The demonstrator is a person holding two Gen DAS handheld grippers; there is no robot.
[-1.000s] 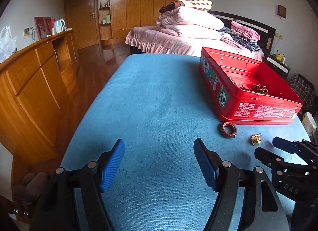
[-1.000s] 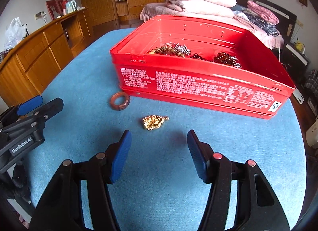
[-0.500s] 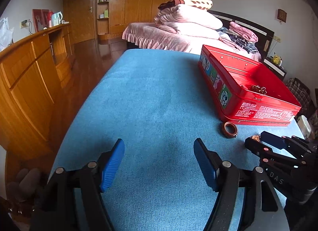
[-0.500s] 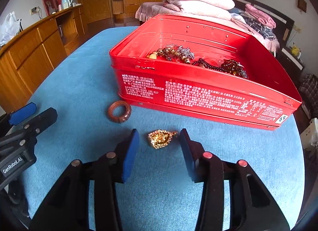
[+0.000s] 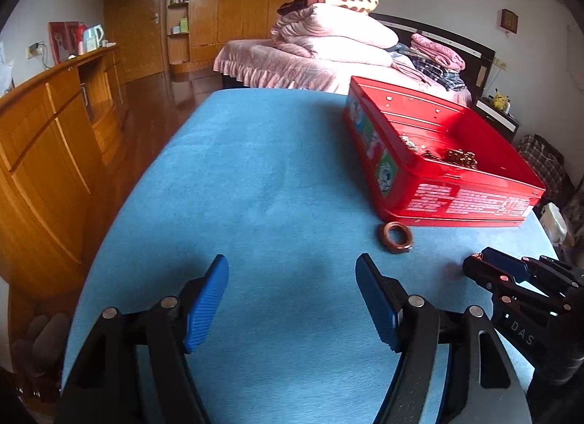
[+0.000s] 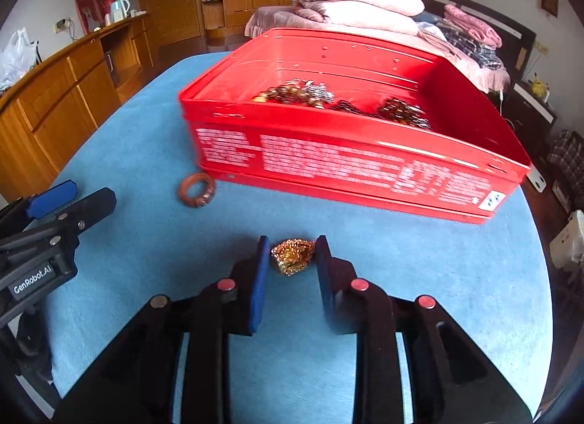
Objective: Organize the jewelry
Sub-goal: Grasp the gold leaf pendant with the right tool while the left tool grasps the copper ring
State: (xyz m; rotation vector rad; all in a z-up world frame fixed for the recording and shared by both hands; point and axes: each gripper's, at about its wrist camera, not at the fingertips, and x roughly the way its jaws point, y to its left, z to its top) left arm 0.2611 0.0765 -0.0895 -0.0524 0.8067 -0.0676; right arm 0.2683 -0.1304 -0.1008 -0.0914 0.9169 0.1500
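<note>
The right hand-held gripper (image 6: 292, 254) is narrowed around a small gold filigree pendant (image 6: 292, 256), both blue pads touching its sides, low over the blue cloth-covered bench (image 6: 419, 270). Just beyond, a brown wooden ring (image 6: 197, 190) lies beside the near-left corner of the open red metal tin (image 6: 346, 165), which holds a tangle of beaded jewelry (image 6: 299, 93). The left hand-held gripper (image 5: 292, 296) hangs wide open, holding nothing, to the left of the ring.
</note>
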